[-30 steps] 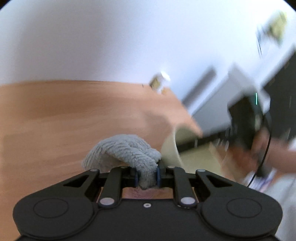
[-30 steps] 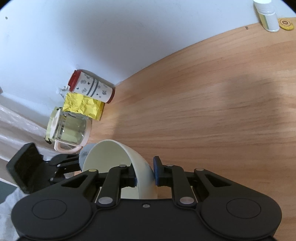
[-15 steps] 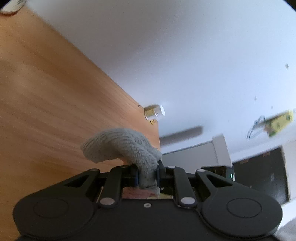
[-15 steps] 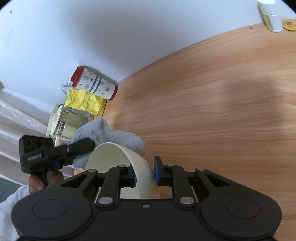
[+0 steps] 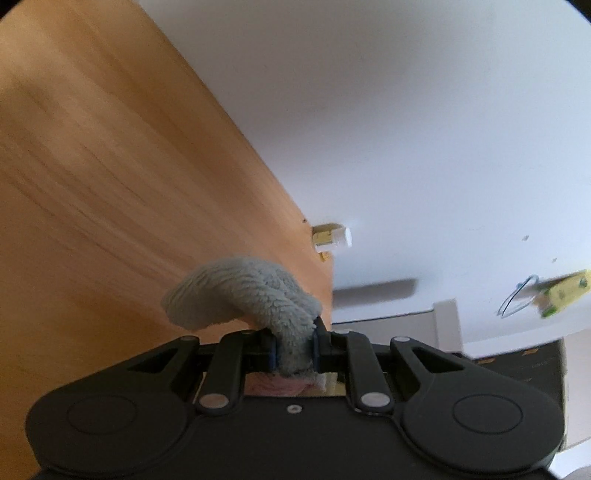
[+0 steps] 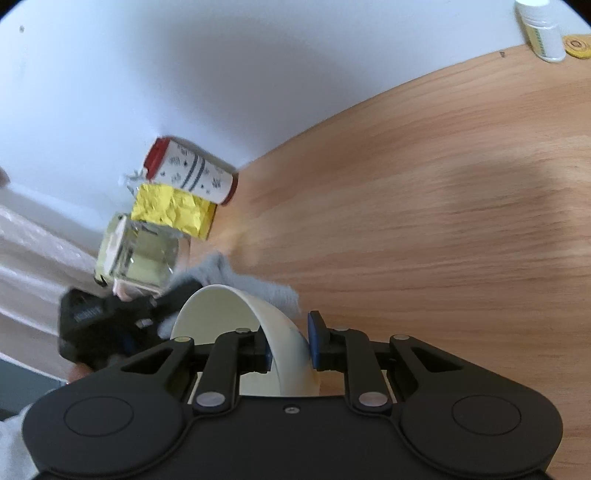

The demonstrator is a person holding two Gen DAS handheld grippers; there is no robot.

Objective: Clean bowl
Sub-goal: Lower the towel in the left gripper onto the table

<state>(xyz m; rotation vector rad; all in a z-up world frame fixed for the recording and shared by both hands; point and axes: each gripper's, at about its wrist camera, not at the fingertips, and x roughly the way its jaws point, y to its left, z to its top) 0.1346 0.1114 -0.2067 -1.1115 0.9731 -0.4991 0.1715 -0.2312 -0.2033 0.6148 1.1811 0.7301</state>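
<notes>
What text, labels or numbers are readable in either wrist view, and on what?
None can be read with confidence.
White bottle: yellow-green label print, too small to read.
Yellow disc beside it: embossed marking, illegible.
Left gripper body, seen in the right wrist view: white lettering, blurred by motion.
Red-lidded canister: only small dark patterns and stripes, no words.
Yellow packet: crumpled, no print visible.
Bowl and grey cloth: no markings.
</notes>
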